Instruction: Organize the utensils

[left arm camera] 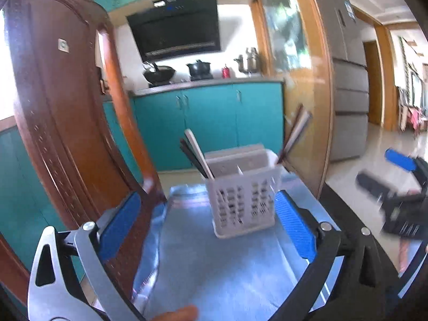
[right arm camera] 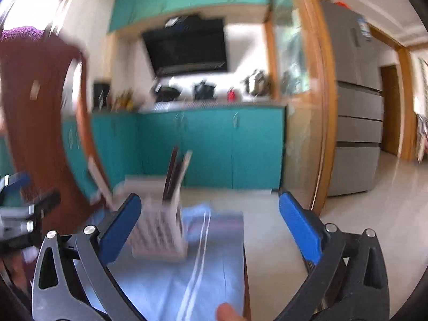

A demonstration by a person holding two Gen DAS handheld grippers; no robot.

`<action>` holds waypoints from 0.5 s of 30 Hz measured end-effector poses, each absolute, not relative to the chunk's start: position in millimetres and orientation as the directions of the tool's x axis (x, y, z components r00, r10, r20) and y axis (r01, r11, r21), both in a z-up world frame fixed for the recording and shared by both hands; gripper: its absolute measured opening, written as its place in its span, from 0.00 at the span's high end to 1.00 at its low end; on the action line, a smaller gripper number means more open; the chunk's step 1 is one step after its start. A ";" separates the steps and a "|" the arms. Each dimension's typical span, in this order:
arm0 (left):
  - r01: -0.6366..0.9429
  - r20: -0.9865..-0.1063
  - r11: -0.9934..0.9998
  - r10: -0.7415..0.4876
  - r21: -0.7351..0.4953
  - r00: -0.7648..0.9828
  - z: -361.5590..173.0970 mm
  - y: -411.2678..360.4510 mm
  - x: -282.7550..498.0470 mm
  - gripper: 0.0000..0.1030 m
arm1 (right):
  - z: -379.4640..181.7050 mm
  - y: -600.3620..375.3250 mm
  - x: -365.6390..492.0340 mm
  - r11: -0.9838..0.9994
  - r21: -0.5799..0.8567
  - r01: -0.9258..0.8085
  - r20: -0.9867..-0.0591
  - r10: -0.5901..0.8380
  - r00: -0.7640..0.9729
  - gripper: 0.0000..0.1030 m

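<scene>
Both of my grippers are spread wide and holding nothing. From the left wrist cam, my left gripper (left arm camera: 208,222) hangs over the blue cloth (left arm camera: 227,272), and the white caddy (left arm camera: 244,195) stands upright on that cloth, between the two blue pads but not touching either one.

The caddy has a slotted wall and a divider inside. Dark chopsticks and a pale flat handle (left arm camera: 199,155) lean out of its left compartment, and another bundle of sticks (left arm camera: 295,133) leans out over its right rim.

My right gripper (left arm camera: 396,176) shows up blurry at the right edge of that view, well apart from the caddy, and its blue pads look parted.

The right wrist cam is pretty smeared. My right gripper (right arm camera: 211,222) sits above the cloth (right arm camera: 165,289) with the caddy (right arm camera: 160,230) just behind its left pad (right arm camera: 120,227); can't tell if they touch. Dark sticks (right arm camera: 174,176) poke up out of it. A brown chair back (right arm camera: 42,123) stands to the left, with teal cabinets (right arm camera: 208,147) behind.
</scene>
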State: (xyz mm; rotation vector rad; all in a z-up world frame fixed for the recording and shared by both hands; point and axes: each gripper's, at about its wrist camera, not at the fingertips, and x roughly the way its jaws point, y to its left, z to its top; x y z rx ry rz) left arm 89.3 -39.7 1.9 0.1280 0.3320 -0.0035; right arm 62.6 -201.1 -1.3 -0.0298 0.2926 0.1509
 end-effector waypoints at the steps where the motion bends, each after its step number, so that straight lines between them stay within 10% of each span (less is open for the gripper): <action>1: 0.025 -0.322 0.991 0.019 0.131 0.947 0.8 -41.0 88.3 0.03 | -12.5 -199.5 59.6 0.986 -0.018 -0.164 -0.315 0.150 0.937 0.03; 10: 0.000 -0.127 0.989 0.019 0.147 0.992 13.1 -44.6 47.5 0.03 | -12.3 -199.4 26.0 0.982 0.012 -0.188 -0.147 0.187 0.971 0.03; 15: 0.028 -0.156 0.986 -0.002 0.164 0.988 6.0 -50.7 50.4 0.03 | -12.7 -196.6 24.3 0.983 0.013 -0.185 -0.118 0.185 0.976 0.03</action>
